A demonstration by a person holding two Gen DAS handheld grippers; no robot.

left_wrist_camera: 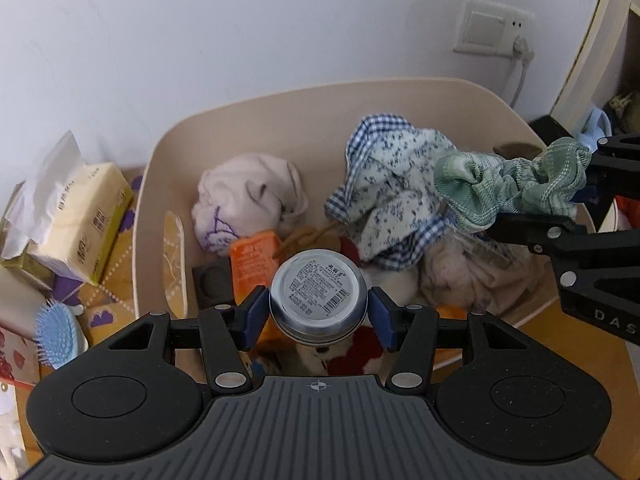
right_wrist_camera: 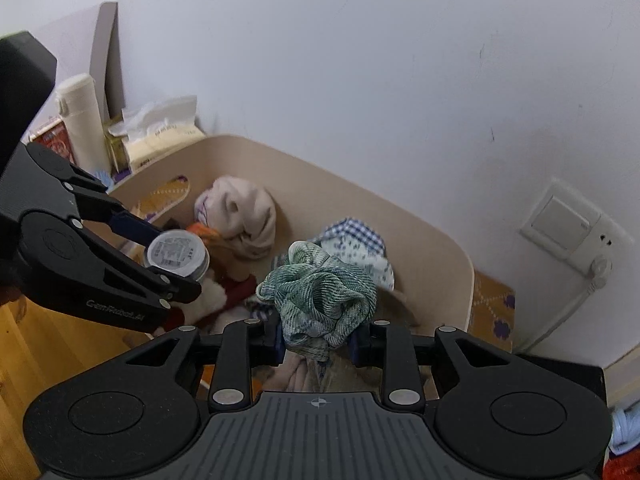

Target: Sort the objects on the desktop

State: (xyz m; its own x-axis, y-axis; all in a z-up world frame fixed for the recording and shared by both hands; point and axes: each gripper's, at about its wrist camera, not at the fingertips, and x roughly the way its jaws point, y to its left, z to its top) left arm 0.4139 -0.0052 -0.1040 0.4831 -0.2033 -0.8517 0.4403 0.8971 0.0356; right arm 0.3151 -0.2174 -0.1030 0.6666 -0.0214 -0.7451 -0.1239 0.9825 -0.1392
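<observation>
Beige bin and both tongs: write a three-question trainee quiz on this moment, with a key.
1. True or false: the left tongs grip a round tin, labelled base toward the camera.
2. What do the right tongs hold? A) green scrunchie B) blue hairbrush C) tissue pack
3. Fill in: both held items hang over the beige ___.

Key: 1 true. 2 A, the green scrunchie. 3 bin.
</observation>
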